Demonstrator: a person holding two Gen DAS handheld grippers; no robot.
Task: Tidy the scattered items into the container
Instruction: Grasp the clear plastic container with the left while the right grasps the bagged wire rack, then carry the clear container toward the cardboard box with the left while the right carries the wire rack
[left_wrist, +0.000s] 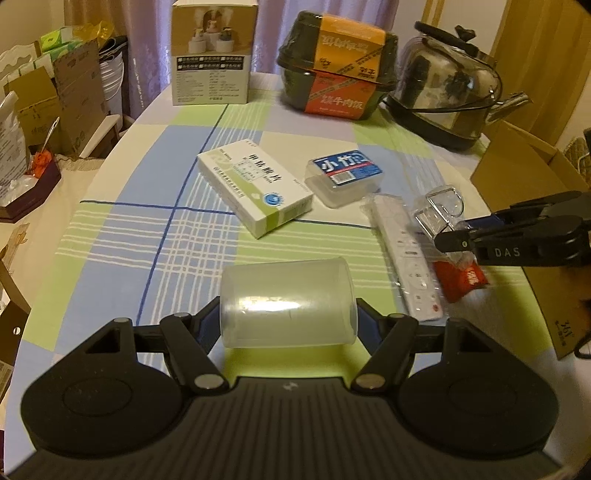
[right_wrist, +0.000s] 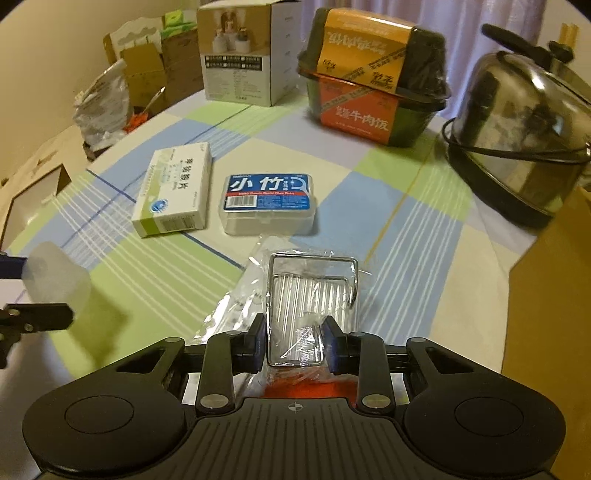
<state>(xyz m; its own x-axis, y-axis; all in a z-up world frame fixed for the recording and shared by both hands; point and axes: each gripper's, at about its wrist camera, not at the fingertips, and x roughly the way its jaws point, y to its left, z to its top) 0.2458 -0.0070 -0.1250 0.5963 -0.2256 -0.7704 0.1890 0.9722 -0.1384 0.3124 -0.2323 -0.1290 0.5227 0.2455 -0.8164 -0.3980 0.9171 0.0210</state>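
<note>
Plastic cup (left_wrist: 288, 302) in left tool (left_wrist: 288, 321).

Warm, yellowish indoor light, moderately dim. Broad white glare on the translucent cup (left_wrist: 288, 302); a soft shadow beneath it on the bench (left_wrist: 147, 221). Small highlights on the steel pot (right_wrist: 524, 122). Strong fisheye bending toward the edges, dark vignetted corners. Slight motion blur on the cup in the right wrist view and on background boxes.
</note>
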